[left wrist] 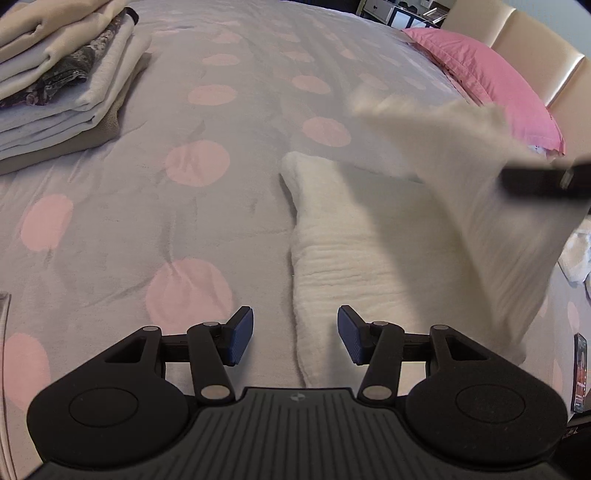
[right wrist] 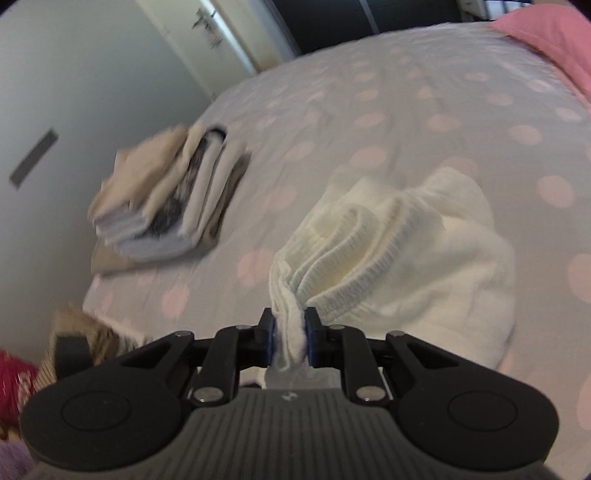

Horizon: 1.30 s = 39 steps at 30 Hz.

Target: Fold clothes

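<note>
Two handheld grippers over a bed (left wrist: 155, 206) covered in grey fabric with pink dots. The left gripper (left wrist: 295, 334) is held low and roughly level above the bed, its blue-padded fingers (left wrist: 242, 336) spread wide with nothing between them; the near end of a white knitted garment (left wrist: 332, 258) lies on the bed directly ahead of and below the gap. The right gripper (right wrist: 290, 332) points down toward the bed at a tilt, its jaws closed narrowly on a bunched fold of the white knitted garment (right wrist: 406, 258), which hangs from the pads and spreads in a crumpled heap onto the bed (right wrist: 369, 92). In the left wrist view, the raised part of the garment appears blurred at the right, with the dark tip of the right gripper (left wrist: 543, 179) against it; this lifted portion stands above the strip lying flat. A stack of folded clothes (left wrist: 59, 81) rests on the bed well apart from the garment, at the far left in the left view, and is seen again in the right view (right wrist: 173, 195). Only the left view shows the pink pillow (left wrist: 491, 85) clearly, against a cream headboard (left wrist: 517, 37); only the right view shows a pale wall (right wrist: 74, 92) and door (right wrist: 221, 33) beyond the bed.
</note>
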Each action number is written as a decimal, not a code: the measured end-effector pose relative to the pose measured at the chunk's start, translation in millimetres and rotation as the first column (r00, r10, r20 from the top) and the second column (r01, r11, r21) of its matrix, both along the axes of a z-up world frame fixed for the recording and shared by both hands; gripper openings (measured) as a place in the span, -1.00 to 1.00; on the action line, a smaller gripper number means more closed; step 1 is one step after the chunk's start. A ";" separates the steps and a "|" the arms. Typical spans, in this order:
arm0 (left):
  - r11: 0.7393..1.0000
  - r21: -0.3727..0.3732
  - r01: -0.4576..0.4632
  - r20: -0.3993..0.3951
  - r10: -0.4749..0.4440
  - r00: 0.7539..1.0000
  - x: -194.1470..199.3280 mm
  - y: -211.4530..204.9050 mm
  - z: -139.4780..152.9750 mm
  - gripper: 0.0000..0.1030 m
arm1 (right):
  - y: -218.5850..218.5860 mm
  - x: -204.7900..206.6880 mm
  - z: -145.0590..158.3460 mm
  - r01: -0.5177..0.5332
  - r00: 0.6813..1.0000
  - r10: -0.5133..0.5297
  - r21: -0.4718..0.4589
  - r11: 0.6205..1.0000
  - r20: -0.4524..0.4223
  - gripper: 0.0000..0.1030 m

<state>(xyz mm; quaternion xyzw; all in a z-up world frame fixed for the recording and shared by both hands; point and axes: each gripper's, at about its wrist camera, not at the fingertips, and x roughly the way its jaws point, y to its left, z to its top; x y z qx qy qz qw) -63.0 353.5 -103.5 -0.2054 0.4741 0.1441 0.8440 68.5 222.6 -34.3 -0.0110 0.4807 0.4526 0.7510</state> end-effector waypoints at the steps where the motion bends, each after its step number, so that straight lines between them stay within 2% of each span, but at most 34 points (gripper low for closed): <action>1: 1.000 -0.001 -0.009 0.001 0.009 1.000 -1.9 2.6 0.5 -0.06 | 7.1 -6.1 -9.6 -0.025 1.000 0.025 -0.025 0.999 -0.001 -0.64; 8: 0.998 -0.014 -0.061 0.013 0.061 0.998 -13.0 17.2 5.9 -0.06 | 30.9 -50.2 -64.7 -0.193 0.980 0.197 -0.144 0.971 0.016 -0.58; 9: 0.998 -0.016 -0.062 0.019 0.063 0.998 -13.0 17.2 7.9 -0.06 | 31.4 -54.8 -67.7 -0.214 0.976 0.217 -0.138 0.967 0.003 -0.51; 11: 0.998 -0.021 -0.058 0.034 0.059 0.998 -13.0 15.8 12.4 -0.06 | 31.6 -63.2 -72.0 -0.256 0.967 0.254 -0.115 0.960 -0.031 -0.20; 13: 0.998 -0.023 -0.052 0.048 0.053 0.997 -12.9 14.0 16.1 -0.06 | 31.9 -71.5 -76.4 -0.297 0.954 0.292 -0.091 0.951 -0.064 -0.18; 17: 0.999 -0.040 -0.028 0.085 0.032 0.996 -12.4 8.2 21.9 0.00 | 18.5 -79.4 -64.6 -0.317 0.948 0.316 -0.090 0.944 -0.030 -0.16; 19: 0.998 -0.068 -0.007 0.120 0.015 0.993 -11.9 4.1 22.9 0.11 | -0.4 -71.4 -56.2 -0.280 0.960 0.279 -0.080 0.957 -0.023 -0.09; 20: 0.997 -0.082 0.004 0.138 0.008 0.990 -11.6 2.0 23.4 0.14 | -10.0 -65.7 -52.2 -0.253 0.967 0.253 -0.076 0.964 -0.013 0.02; 22: 0.996 -0.087 0.019 0.150 -0.005 0.989 -8.3 -3.2 23.0 0.28 | -29.6 -52.4 -45.0 -0.189 0.982 0.191 -0.071 0.979 0.013 0.06; 24: 0.997 -0.068 0.031 0.139 -0.022 0.990 -2.4 -9.6 21.1 0.32 | -49.8 -36.8 -38.9 -0.114 0.992 0.117 -0.071 0.991 0.044 0.06; 26: 0.998 -0.055 0.039 0.121 -0.032 0.992 3.7 -14.0 15.1 0.34 | -68.9 -18.8 -38.2 -0.026 0.999 0.028 -0.068 0.997 0.032 0.09; 28: 0.996 -0.078 0.031 0.112 -0.022 0.993 8.0 -14.4 4.7 0.34 | -87.1 -0.7 -43.3 0.069 0.998 -0.069 -0.063 0.996 0.005 0.25; 30: 0.994 -0.105 0.008 0.097 0.003 0.995 10.3 -12.1 -6.3 0.34 | -100.3 13.5 -51.3 0.143 0.990 -0.144 -0.082 0.986 -0.005 0.29; 33: 0.992 -0.125 -0.016 0.056 0.023 0.998 14.5 -9.2 -21.8 0.34 | -110.1 26.9 -71.5 0.200 0.976 -0.208 -0.125 0.972 -0.058 0.30; 36: 0.991 -0.132 -0.027 0.027 0.031 0.999 14.3 -7.6 -33.0 0.32 | -114.4 27.9 -96.8 0.191 0.968 -0.212 -0.160 0.969 -0.130 0.30; 39: 0.987 -0.152 -0.043 -0.001 0.043 0.999 13.3 -4.4 -42.8 0.12 | -118.3 22.7 -120.2 0.161 0.961 -0.196 -0.182 0.970 -0.197 0.17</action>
